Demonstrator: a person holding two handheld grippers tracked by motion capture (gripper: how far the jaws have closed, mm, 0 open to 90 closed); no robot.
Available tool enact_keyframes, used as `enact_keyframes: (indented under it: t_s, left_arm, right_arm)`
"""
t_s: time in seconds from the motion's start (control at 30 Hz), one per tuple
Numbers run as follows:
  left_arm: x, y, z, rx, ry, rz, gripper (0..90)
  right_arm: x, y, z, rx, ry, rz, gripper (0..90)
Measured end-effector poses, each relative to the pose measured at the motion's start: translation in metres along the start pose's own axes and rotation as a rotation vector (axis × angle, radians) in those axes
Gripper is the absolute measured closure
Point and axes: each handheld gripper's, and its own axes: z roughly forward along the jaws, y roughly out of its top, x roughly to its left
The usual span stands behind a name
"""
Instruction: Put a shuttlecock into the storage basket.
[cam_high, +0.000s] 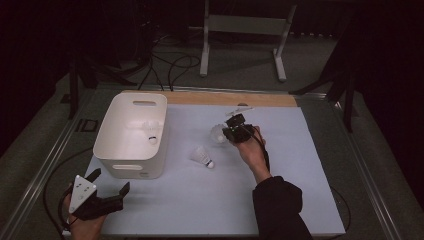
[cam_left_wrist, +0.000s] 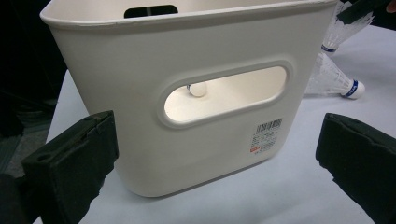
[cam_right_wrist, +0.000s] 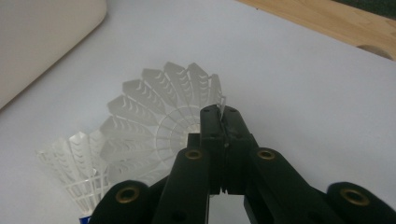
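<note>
I count three shuttlecocks. One lies inside the white bin (cam_high: 131, 135) near its right wall, and its round cork tip shows through the handle hole in the left gripper view. One loose shuttlecock (cam_high: 202, 157) lies on its side on the white table cover (cam_high: 210, 200), between the bin and the person's right hand (cam_high: 248, 147). The held shuttlecock (cam_right_wrist: 159, 116) is in the right gripper (cam_right_wrist: 222, 122), just past the loose one, out toward the middle of the table.

There is one bin, standing upright at the left of the cover. It has a handle hole in each end and a small barcode sticker on the near wall.

There are two grippers. The right gripper has its jaws pressed together on the thin edge of the held shuttlecock's feather skirt. The right arm reaches forward from the bottom of the high view, in a dark sleeve, with the hand bent to the left.

The left gripper (cam_high: 107, 186) sits low at the near left corner of the table. Its jaws are spread wide with nothing between them, and they point at the bin's near wall.
</note>
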Motion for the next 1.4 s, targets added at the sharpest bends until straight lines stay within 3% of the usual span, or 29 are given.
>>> enact_keyframes:
  t_s: [1.4]
  left_arm:
    - [0.0,0.0,0.0,0.001,0.0,0.002,0.1]
  right_arm:
    - [0.011,0.011,-0.031,-0.082,0.02,-0.021,89.1]
